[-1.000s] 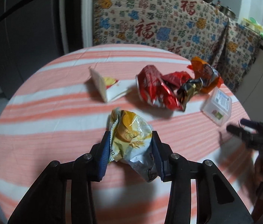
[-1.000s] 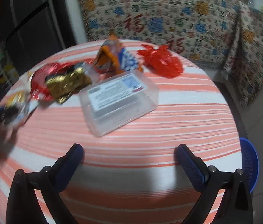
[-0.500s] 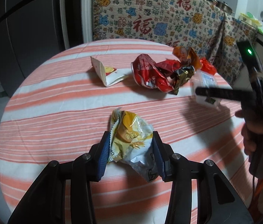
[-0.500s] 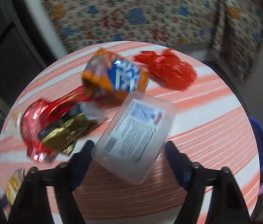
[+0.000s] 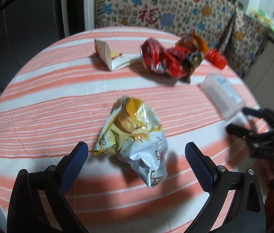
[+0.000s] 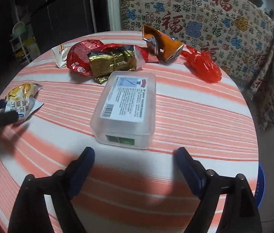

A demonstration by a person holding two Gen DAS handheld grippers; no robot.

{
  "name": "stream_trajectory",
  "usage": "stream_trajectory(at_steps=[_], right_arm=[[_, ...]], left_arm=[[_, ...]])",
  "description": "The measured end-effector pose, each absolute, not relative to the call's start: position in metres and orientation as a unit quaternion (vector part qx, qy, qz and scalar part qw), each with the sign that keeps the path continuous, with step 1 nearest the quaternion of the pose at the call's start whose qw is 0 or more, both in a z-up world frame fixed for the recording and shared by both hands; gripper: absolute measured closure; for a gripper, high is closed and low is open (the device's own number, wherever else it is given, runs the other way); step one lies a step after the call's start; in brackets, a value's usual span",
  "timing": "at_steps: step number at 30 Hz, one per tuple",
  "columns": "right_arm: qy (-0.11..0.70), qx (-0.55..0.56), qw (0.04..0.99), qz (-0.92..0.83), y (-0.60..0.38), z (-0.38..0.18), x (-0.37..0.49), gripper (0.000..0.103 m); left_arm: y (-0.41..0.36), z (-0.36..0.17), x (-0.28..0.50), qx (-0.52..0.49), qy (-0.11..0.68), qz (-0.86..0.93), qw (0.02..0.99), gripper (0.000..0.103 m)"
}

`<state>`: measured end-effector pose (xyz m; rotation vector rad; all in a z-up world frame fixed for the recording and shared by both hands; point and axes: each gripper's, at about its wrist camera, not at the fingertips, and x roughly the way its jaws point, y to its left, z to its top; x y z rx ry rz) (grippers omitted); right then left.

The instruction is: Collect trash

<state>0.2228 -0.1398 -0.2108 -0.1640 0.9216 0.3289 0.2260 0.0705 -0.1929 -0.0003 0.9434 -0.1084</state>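
Observation:
A crumpled yellow and silver snack bag [image 5: 135, 136] lies on the striped round table [image 5: 45, 108], between the spread fingers of my left gripper [image 5: 137, 155], which is open and not touching it. The bag also shows at the left of the right wrist view [image 6: 21, 99]. A clear plastic box [image 6: 126, 108] with a printed label lies just ahead of my right gripper [image 6: 135, 155], which is open and empty. The box also shows in the left wrist view [image 5: 223, 95].
Further back lie a red wrapper [image 6: 82, 57], a gold packet [image 6: 111, 63], an orange bag [image 6: 160, 44], a red plastic bag [image 6: 203, 66] and a white wedge carton [image 5: 107, 55]. A blue bin [image 6: 260, 184] stands below the table's right edge. A patterned cloth [image 6: 195, 13] hangs behind.
My left gripper has opened and let go of the yellow snack bag, which now lies loose on the table. My right gripper has drawn back from the clear box.

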Motion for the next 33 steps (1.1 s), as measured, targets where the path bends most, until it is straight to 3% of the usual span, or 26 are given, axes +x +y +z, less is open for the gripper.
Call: stream_trajectory(at_steps=[2, 33], right_arm=[[0.444, -0.064, 0.882, 0.145, -0.137, -0.213, 0.228, 0.000], [0.443, -0.062, 0.886, 0.121, -0.127, -0.218, 0.257, 0.000]], left_arm=[[0.066, -0.199, 0.228, 0.035, 0.449, -0.014, 0.893, 0.003], [0.082, -0.200, 0.244, 0.016, 0.444, 0.025, 0.896, 0.000]])
